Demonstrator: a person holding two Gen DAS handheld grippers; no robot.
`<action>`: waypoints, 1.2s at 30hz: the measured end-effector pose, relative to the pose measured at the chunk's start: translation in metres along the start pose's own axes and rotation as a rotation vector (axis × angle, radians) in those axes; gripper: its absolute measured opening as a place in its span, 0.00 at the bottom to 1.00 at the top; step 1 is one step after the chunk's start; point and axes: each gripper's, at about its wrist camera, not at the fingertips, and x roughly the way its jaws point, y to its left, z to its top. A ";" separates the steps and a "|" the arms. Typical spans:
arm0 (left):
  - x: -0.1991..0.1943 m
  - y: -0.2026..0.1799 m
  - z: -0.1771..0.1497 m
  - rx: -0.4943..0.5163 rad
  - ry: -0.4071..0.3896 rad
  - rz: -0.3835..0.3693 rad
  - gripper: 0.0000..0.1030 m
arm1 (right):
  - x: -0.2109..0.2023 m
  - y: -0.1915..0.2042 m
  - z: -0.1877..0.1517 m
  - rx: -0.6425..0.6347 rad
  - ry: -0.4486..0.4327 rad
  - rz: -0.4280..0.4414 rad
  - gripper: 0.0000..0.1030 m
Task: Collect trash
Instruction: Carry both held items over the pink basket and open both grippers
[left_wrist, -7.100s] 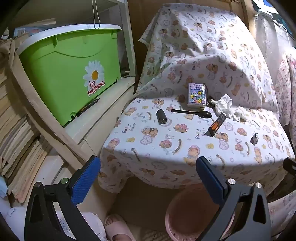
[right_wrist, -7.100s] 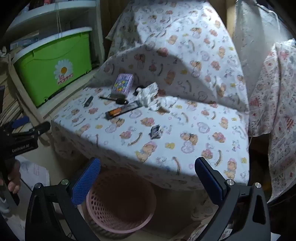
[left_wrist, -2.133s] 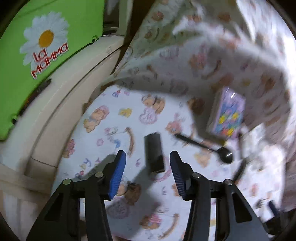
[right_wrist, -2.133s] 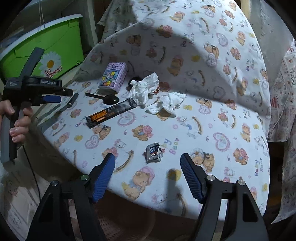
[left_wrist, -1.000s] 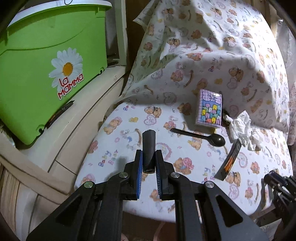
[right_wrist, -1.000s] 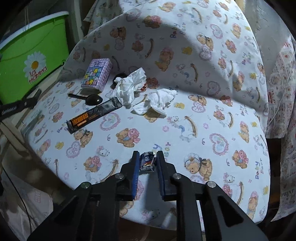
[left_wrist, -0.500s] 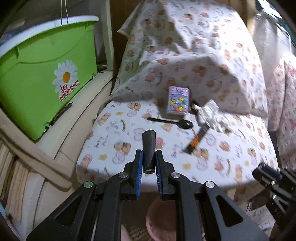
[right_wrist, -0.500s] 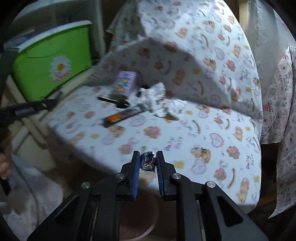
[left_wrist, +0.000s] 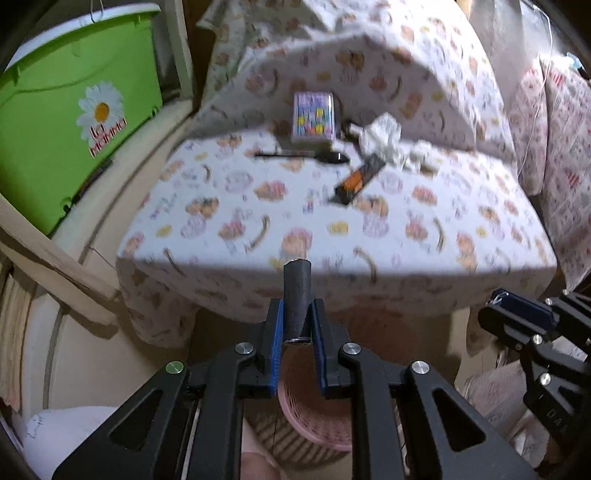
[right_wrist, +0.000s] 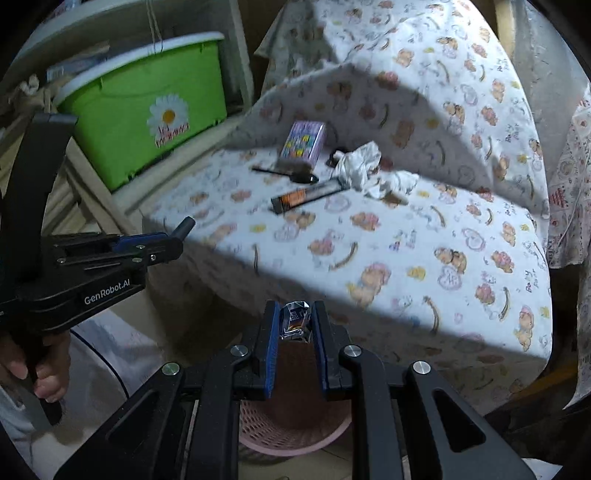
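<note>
My left gripper (left_wrist: 297, 325) is shut on a black tube (left_wrist: 296, 295) and holds it above the pink basket (left_wrist: 314, 424) in front of the table. My right gripper (right_wrist: 294, 325) is shut on a small crumpled foil wrapper (right_wrist: 294, 319), above the same pink basket (right_wrist: 291, 435). On the bear-print tablecloth (right_wrist: 406, 251) lie crumpled white tissues (right_wrist: 364, 164), a black and orange wrapper (right_wrist: 306, 195) and a black spoon (right_wrist: 288, 173). The left gripper also shows in the right wrist view (right_wrist: 177, 232), at the left.
A purple patterned box (left_wrist: 313, 116) stands at the back of the table. A green tub (left_wrist: 66, 122) with a daisy logo sits on a shelf at the left. Cloth-covered furniture (left_wrist: 561, 147) is at the right.
Both grippers, each holding its item, have drawn back from the table and dropped lower, over the pink basket. The tabletop now looks farther off in both views.
</note>
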 end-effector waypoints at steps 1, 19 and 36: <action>0.004 0.000 -0.002 -0.001 0.019 -0.009 0.14 | 0.003 -0.001 -0.002 0.004 0.013 0.006 0.18; 0.097 -0.016 -0.035 0.076 0.338 -0.023 0.14 | 0.096 -0.018 -0.038 0.057 0.332 -0.059 0.18; 0.133 -0.009 -0.056 0.041 0.427 0.034 0.50 | 0.141 -0.023 -0.057 0.063 0.469 -0.101 0.28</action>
